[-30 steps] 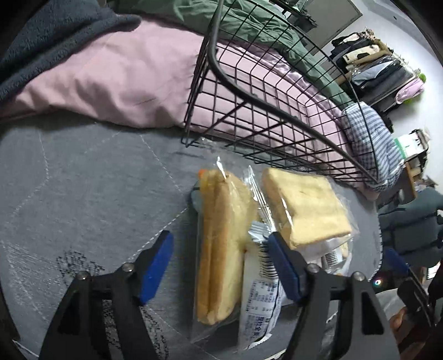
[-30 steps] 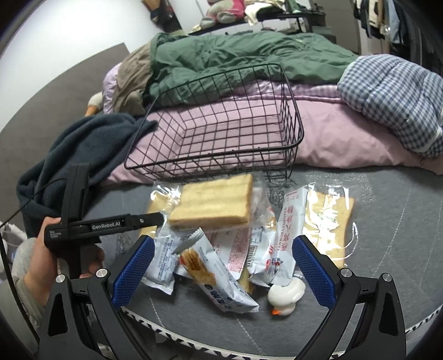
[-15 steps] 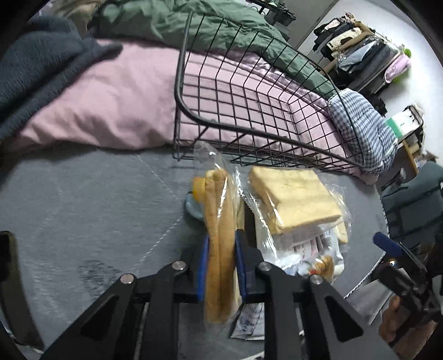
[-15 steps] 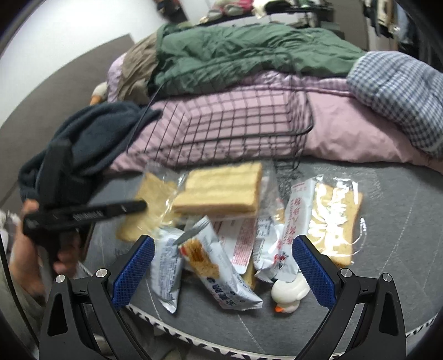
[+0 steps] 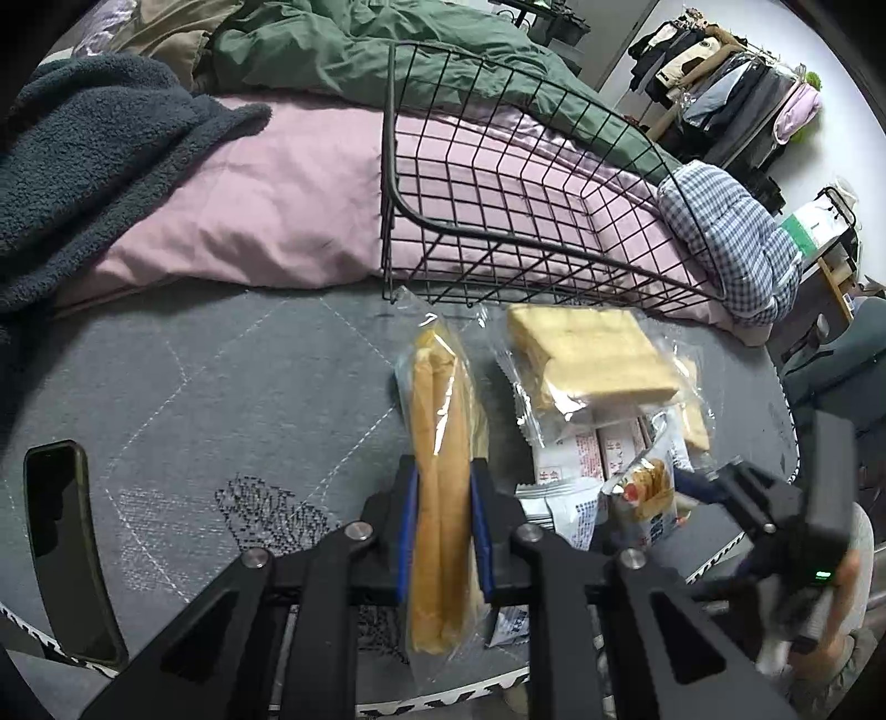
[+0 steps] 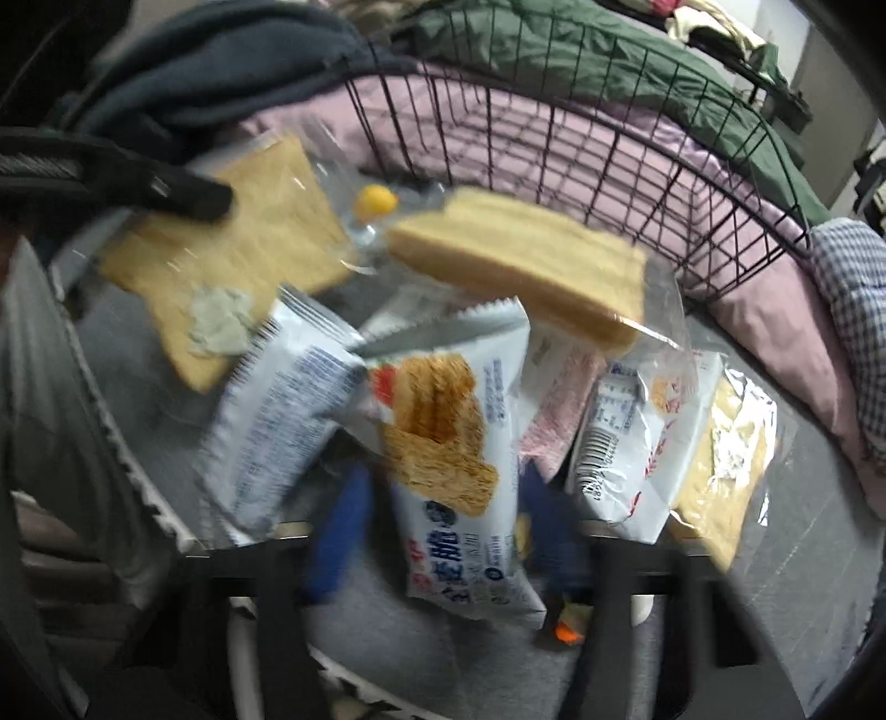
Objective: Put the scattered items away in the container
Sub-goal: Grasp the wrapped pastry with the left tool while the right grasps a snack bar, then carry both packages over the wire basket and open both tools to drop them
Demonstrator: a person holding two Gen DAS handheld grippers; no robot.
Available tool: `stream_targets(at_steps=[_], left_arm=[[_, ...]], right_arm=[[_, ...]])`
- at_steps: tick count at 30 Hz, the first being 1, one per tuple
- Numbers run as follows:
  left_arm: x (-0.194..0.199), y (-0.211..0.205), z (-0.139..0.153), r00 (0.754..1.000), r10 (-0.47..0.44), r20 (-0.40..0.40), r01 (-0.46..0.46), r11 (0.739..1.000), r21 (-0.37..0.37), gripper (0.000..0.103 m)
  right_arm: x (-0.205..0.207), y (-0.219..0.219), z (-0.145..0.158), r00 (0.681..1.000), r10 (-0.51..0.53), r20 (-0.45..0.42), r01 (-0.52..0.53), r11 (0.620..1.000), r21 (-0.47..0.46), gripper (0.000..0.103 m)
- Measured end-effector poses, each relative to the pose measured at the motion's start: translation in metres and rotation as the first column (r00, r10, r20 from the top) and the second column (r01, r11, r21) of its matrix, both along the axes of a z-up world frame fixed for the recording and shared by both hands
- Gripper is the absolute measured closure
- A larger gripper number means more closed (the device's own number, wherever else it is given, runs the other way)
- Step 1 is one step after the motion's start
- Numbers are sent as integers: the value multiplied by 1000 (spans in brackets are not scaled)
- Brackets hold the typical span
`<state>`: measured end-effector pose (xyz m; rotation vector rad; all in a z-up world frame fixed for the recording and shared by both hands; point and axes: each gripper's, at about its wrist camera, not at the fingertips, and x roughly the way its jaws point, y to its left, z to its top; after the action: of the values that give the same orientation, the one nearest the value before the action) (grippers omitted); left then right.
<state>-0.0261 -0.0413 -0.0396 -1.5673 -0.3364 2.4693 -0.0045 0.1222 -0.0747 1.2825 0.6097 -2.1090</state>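
Note:
My left gripper [image 5: 443, 526] is shut on a clear-wrapped bread sandwich [image 5: 440, 443], held edge-on above the grey mat; it also shows flat in the right wrist view [image 6: 232, 260]. The black wire basket [image 5: 531, 188] stands just behind, on the pink bedding. A thick wrapped bread slice [image 5: 592, 349] lies on a heap of snack packets. My right gripper [image 6: 443, 531] is blurred, its blue pads on both sides of a white cracker packet [image 6: 448, 454], which also shows in the left wrist view [image 5: 648, 498]. Whether the pads grip it I cannot tell.
A black phone [image 5: 66, 548] lies on the mat at the left. A dark blue blanket [image 5: 83, 166] and green duvet [image 5: 360, 50] lie behind. More packets [image 6: 626, 432] and another wrapped bread [image 6: 725, 459] lie at the right. A small white toy duck [image 6: 570, 626] sits near the mat's edge.
My left gripper has closed on the bread sandwich and lifted it. My right gripper has moved forward and down onto the cracker packet, its fingers now much closer together.

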Motion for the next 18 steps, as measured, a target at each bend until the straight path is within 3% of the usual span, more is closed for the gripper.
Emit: stream_targets(at_steps=[6,12,15,18], left_arm=[[8,-9,14,999,16,-33,-16,1000,-9,85],[27,-8,54,991,3,-133,-6,1000,-20,85],[30,-5,84,973,19,-229,-27,999,-30,85],[17,4,112,940,28,-340,-52,997,-61,85]], right_arm=[[-6,14,26,999,-34,5,34,995,-99,68],[-4,30,69,996,-79,-32,71,974,-217,68],[-5,40,100,990,-118,-77,89,949,-301,68],[-20,46,127,976,-181,-121,118,909,-401,68]])
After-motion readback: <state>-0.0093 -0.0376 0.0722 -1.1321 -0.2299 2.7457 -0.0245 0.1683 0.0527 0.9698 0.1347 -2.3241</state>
